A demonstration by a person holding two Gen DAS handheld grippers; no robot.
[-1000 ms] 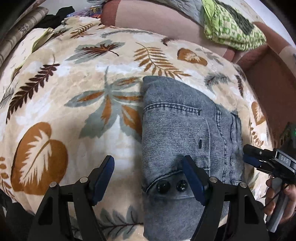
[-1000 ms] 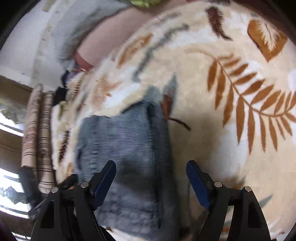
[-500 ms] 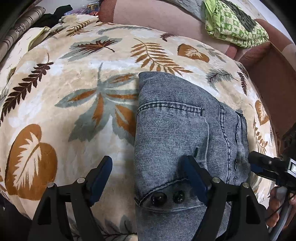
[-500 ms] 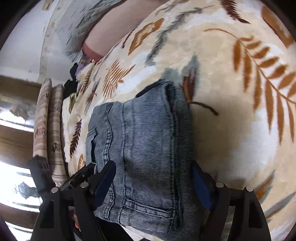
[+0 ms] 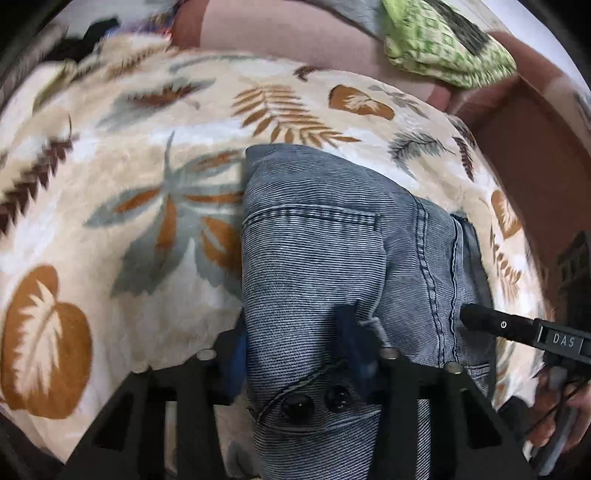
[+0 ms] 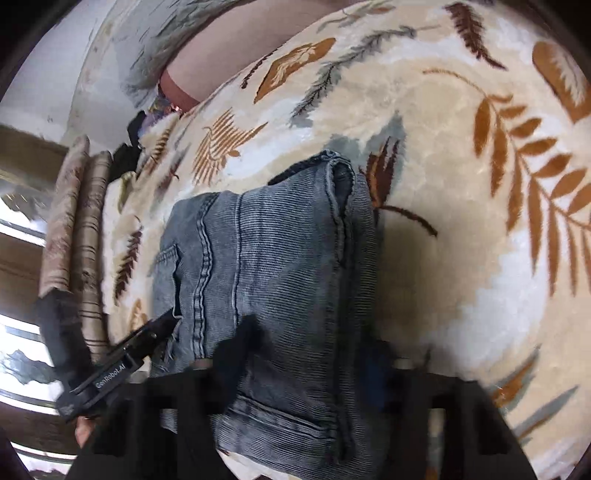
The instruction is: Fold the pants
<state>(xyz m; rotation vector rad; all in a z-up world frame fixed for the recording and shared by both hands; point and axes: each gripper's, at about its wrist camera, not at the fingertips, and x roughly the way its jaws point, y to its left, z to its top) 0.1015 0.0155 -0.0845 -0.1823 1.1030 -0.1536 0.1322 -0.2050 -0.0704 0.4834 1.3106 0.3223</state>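
The grey-blue denim pants [image 5: 332, 266] lie folded into a thick stack on the leaf-print blanket [image 5: 129, 184]; they also show in the right wrist view [image 6: 273, 251]. My left gripper [image 5: 295, 350] is closed on the near edge of the stack beside two dark buttons [image 5: 314, 402]. My right gripper [image 6: 314, 350] is closed on the stack's opposite edge; its tip shows in the left wrist view [image 5: 476, 317]. The left gripper shows at the left of the right wrist view [image 6: 147, 336].
A pink-brown cushion [image 5: 295, 33] with a green patterned cloth [image 5: 443, 48] lies beyond the blanket. Rolled striped fabric [image 6: 77, 229] and dark clothes [image 6: 129, 147] sit at the blanket's far side. A brown surface [image 5: 535, 166] borders the right.
Both grippers moved in onto the folded pants and closed their jaws from wide open onto opposite edges of the stack.
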